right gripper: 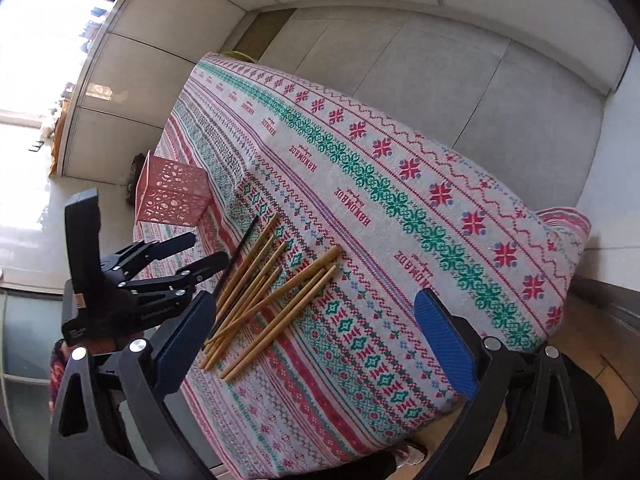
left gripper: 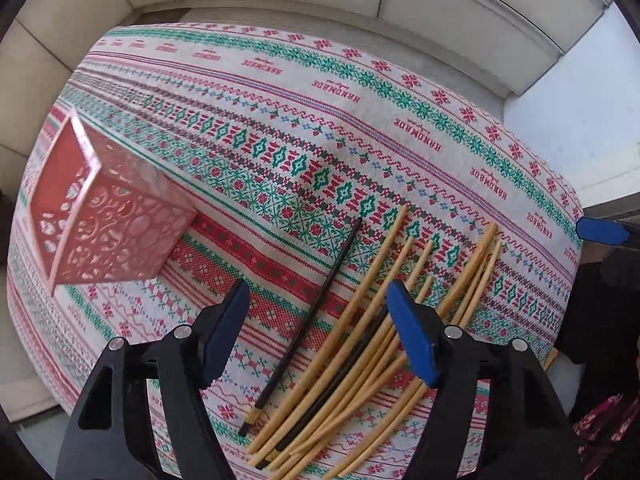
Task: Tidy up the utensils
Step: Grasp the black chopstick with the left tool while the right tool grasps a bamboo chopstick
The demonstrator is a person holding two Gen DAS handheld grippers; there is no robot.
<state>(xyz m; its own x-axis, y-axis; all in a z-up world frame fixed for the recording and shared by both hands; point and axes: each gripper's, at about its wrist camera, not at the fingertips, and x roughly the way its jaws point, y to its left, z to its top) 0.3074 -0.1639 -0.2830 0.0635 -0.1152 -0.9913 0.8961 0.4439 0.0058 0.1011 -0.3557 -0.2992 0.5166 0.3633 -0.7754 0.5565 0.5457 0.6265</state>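
Observation:
Several wooden chopsticks (left gripper: 376,312) lie in a loose pile on the patterned tablecloth (left gripper: 320,128), with a black chopstick (left gripper: 308,328) beside them and another black one among them. A pink perforated holder (left gripper: 108,216) stands to the left. My left gripper (left gripper: 320,292) is open and empty, hovering just above the near ends of the pile. My right gripper (right gripper: 316,304) is open and empty, above the table's near edge right of the chopsticks (right gripper: 272,292). The holder (right gripper: 172,196) and left gripper (right gripper: 200,252) also show in the right wrist view.
The tablecloth (right gripper: 400,200) covers the whole table, whose edges drop off at left and near side. Grey partition walls stand behind. A blue pad of the right gripper (left gripper: 600,230) pokes in at the right edge.

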